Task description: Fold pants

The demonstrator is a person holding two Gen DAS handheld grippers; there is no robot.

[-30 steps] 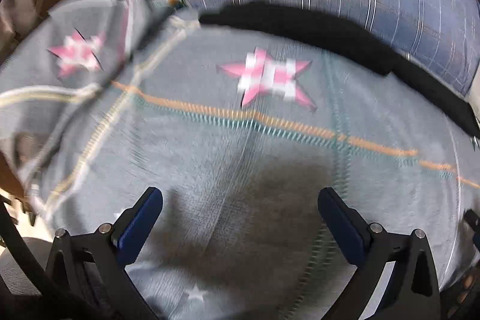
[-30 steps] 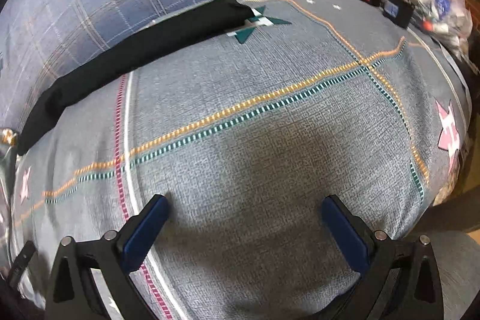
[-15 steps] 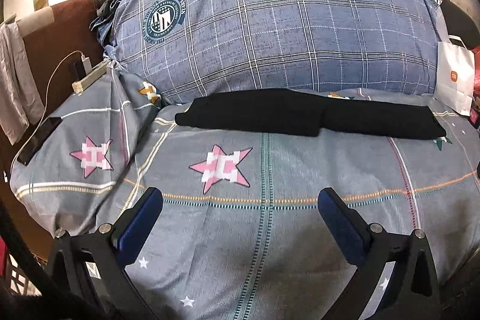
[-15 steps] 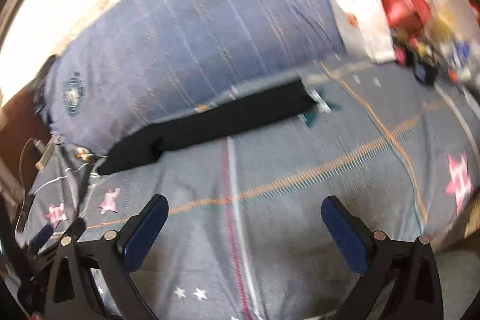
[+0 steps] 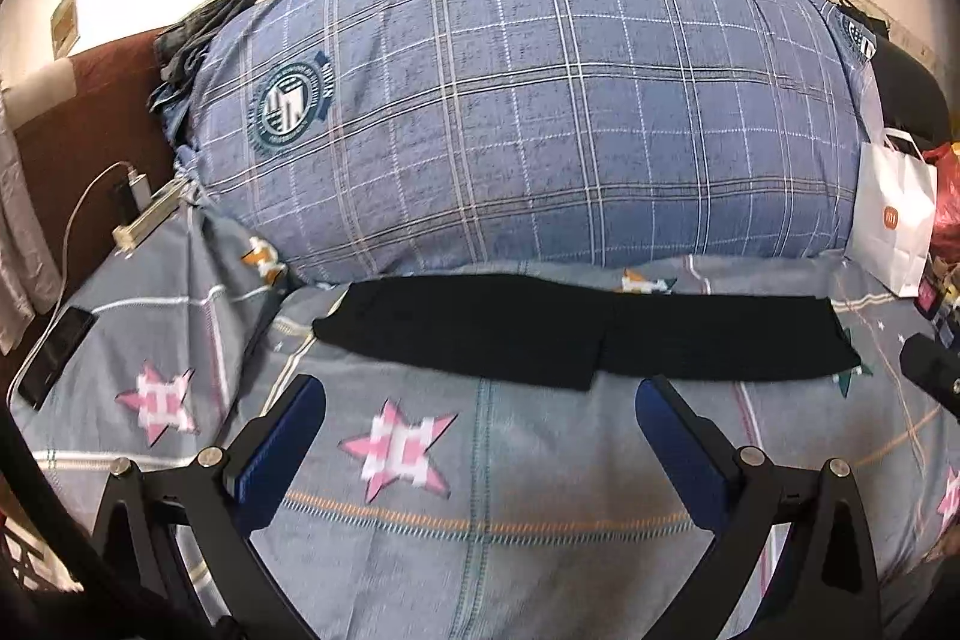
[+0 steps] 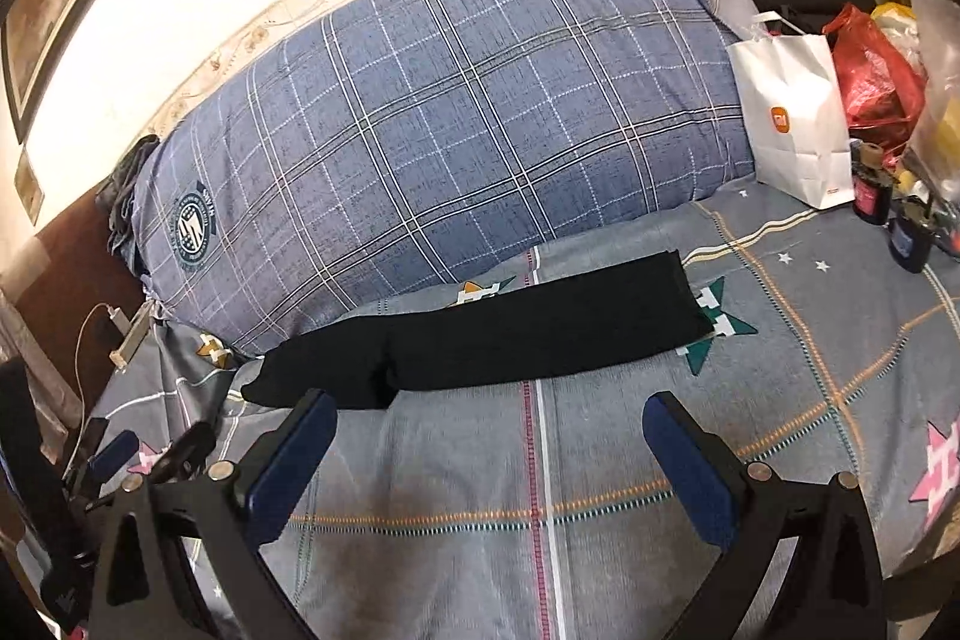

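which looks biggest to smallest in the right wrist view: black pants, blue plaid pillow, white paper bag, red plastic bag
1. blue plaid pillow
2. black pants
3. white paper bag
4. red plastic bag, partly hidden, so its full size is unsure.

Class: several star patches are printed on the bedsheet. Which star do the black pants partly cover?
The green-and-white star at the pants' right end: the pants overlap its edge. The pink stars lie uncovered, nearer the fingers.
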